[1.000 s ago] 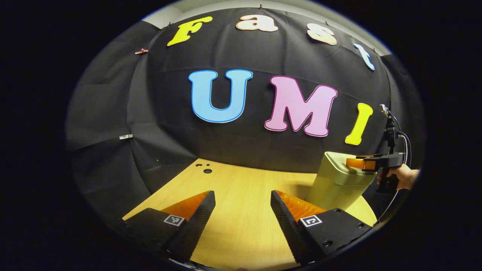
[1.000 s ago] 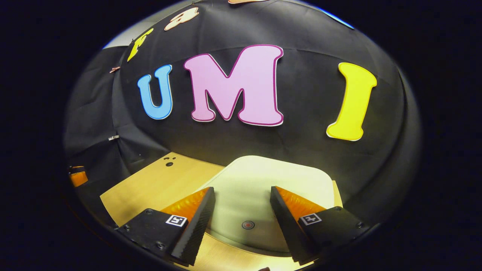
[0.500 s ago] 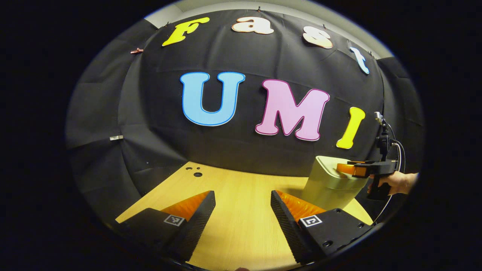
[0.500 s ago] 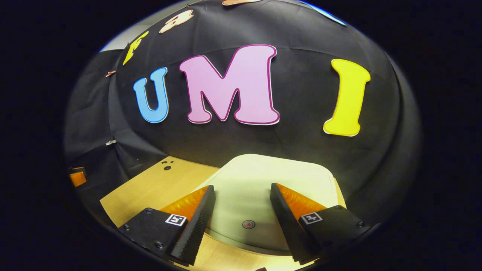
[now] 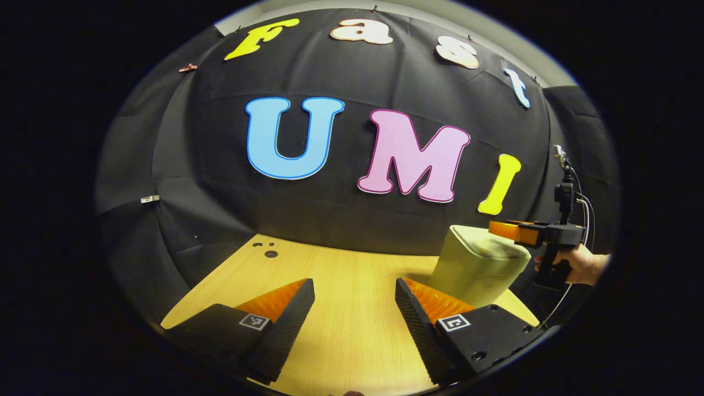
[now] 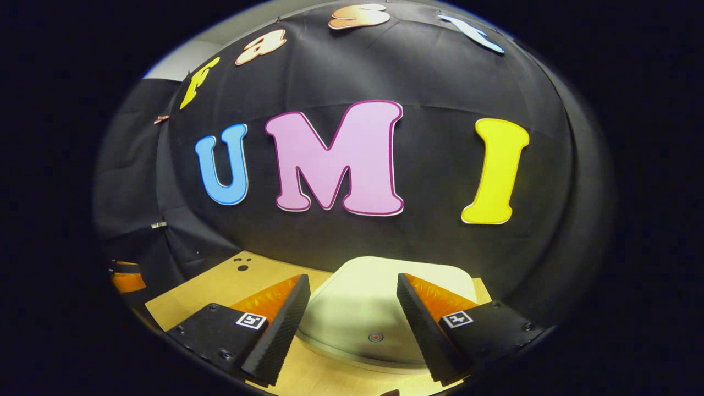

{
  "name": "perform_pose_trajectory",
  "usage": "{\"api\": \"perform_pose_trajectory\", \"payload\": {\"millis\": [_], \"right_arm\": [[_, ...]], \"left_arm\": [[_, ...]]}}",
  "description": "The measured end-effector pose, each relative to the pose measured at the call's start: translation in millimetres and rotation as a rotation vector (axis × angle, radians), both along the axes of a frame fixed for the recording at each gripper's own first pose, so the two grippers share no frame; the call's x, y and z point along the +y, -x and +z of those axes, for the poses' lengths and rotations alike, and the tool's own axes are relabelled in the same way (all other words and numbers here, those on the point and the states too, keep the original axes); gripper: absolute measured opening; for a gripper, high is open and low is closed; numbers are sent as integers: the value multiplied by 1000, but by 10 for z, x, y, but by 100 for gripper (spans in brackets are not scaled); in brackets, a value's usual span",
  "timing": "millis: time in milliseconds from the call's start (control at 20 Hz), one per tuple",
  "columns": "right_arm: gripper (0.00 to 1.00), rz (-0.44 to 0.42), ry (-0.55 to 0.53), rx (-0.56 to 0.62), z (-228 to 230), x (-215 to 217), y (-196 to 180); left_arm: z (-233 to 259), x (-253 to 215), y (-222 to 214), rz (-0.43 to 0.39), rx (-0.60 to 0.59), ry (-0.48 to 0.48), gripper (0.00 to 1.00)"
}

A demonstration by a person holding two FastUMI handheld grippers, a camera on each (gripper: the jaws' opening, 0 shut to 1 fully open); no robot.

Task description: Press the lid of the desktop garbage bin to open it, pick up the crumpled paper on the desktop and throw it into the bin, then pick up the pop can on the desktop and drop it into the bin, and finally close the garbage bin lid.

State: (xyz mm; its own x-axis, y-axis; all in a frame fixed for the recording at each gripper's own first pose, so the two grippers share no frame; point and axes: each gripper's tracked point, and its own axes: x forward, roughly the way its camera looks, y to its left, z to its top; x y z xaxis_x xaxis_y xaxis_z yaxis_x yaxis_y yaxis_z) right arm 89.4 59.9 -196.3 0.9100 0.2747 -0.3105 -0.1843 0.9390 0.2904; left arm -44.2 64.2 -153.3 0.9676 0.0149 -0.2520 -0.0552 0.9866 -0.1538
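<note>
Both jaws stand apart and grasp nothing. From the right gripper view, the right gripper (image 6: 352,324) hangs just above the closed lid (image 6: 379,308) of the garbage bin (image 5: 477,265), with a small round button (image 6: 375,337) showing between its fingers. From the left gripper view, the left gripper (image 5: 355,319) is over the bare wooden surface (image 5: 341,275). The bin stands at the surface's right side, and a hand (image 5: 577,264) holds the right gripper over its top. Two small holes (image 5: 267,252) are at the surface's far left.
</note>
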Motion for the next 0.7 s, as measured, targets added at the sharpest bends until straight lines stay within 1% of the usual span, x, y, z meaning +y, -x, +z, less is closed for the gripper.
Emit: {"api": "perform_pose_trajectory", "payload": {"millis": [150,250,400,500,600,700], "right_arm": [[99,-52,-30,-24,191,-176,154],[100,-91,-37,-64,383,-314,310],[100,-156,-27,-134,711,-555,609],[100,-201,-1,-166,877,-711,817],[100,-240,15,-190,1068,-884,1056],[100,-264,14,-192,1131,-951,1227]], "left_arm": [[44,-52,-94,-37,-13,-3,95],[69,-122,-165,-78,-24,-11,95],[124,-291,-268,-148,-49,-23,95],[182,-416,-331,-192,-71,-35,95],[240,-529,-378,-227,-94,-49,95],[308,-621,-393,-252,-115,-66,95]]}}
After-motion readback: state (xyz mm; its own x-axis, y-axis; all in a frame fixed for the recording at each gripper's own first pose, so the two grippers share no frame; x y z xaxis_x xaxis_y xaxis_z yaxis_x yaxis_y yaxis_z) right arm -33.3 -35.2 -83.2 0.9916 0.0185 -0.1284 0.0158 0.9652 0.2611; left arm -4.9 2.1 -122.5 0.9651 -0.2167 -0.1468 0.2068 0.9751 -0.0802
